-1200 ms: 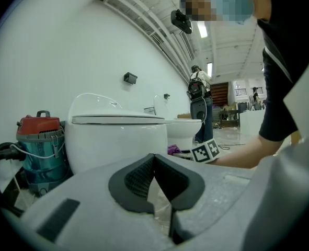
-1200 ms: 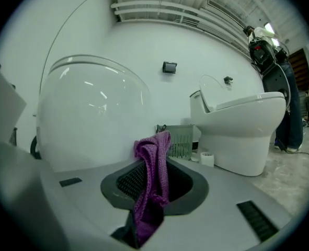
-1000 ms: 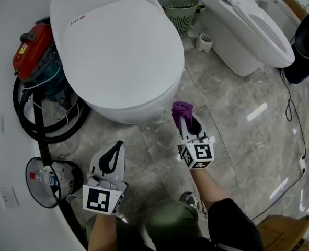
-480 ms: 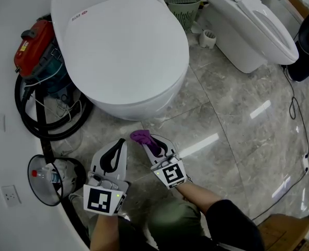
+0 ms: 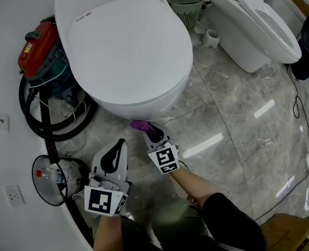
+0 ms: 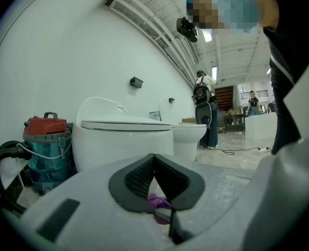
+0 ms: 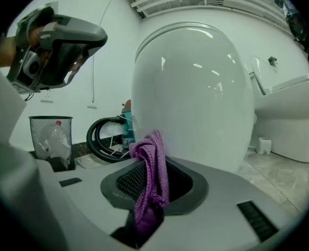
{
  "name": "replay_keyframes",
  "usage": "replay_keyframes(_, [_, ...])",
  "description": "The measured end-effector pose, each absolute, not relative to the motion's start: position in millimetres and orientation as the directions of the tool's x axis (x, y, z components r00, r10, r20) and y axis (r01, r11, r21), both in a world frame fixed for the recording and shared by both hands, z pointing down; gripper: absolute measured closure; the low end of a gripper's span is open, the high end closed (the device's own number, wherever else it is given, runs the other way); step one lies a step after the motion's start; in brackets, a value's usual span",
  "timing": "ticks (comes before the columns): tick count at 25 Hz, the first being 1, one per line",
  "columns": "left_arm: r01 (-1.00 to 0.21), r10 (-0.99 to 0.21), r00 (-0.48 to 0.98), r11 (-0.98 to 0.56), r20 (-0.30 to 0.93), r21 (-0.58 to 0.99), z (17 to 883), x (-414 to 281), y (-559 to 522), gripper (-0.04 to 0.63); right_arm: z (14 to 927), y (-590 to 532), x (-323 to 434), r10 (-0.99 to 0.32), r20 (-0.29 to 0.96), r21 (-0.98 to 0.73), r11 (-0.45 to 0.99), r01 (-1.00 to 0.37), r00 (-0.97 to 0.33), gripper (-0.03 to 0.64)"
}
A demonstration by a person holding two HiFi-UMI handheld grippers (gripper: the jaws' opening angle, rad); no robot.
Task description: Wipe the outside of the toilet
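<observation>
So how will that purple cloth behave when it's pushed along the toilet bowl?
Probably floppy: the purple cloth droops in folds over the right hand-held gripper, so it should bunch rather than push flat. It looks thin and knit, so likely light. Against the toilet, whose shell looks glossy, it may slide easily.

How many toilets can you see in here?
2. The closed-lid toilet is in the middle, right beside the red vacuum. The open-seat toilet stands at the top right of the head view. More could be outside the pictures.
</observation>
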State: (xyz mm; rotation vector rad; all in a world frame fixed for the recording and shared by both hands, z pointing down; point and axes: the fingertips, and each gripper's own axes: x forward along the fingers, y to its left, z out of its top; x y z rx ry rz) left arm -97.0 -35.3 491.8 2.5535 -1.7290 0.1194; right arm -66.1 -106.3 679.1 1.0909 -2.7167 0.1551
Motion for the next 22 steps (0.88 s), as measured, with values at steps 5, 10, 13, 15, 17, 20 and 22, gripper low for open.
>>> replay_keyframes(5, [-0.923, -0.918, 0.384, -0.385, 0.102, 0.007, 495.8, -90.4, -37.3, 0.594, 675.3, -118.6, -19.3, -0.735, 0.223, -0.048, 0.647, -0.761, -0.640, 0.537])
replay_keyframes(10, [-0.918, -0.912, 0.396, -0.397, 0.108, 0.006, 498.6, -83.2, -38.5, 0.594, 679.9, -148.4, 29.0, -0.791, 0.229, -0.025, 0.578, -0.815, -0.568, 0.535])
replay_keyframes(13, [-0.915, -0.909, 0.400, -0.403, 0.115, 0.001, 500.6, -80.6, -39.3, 0.594, 682.6, -163.1, 41.8, -0.792, 0.227, -0.002, 0.582, -0.813, -0.567, 0.535])
replay_keyframes(15, [-0.915, -0.908, 0.400, -0.403, 0.121, -0.002, 502.3, -80.3, -39.5, 0.594, 685.2, -171.2, 50.2, -0.801, 0.227, -0.007, 0.567, -0.823, -0.554, 0.534])
replay_keyframes(17, [-0.915, -0.908, 0.400, -0.404, 0.127, -0.001, 503.8, -80.4, -39.6, 0.594, 690.2, -185.9, 67.5, -0.834, 0.235, -0.040, 0.505, -0.862, -0.499, 0.535])
replay_keyframes(20, [-0.911, -0.903, 0.409, -0.413, 0.134, -0.001, 506.7, -78.0, -39.5, 0.594, 693.5, -218.7, 97.8, -0.880, 0.252, -0.082, 0.394, -0.915, -0.402, 0.535])
replay_keyframes(22, [-0.906, -0.898, 0.419, -0.423, 0.133, -0.003, 507.7, -75.5, -39.2, 0.594, 690.1, -239.0, 119.1, -0.906, 0.253, -0.107, 0.323, -0.940, -0.339, 0.535])
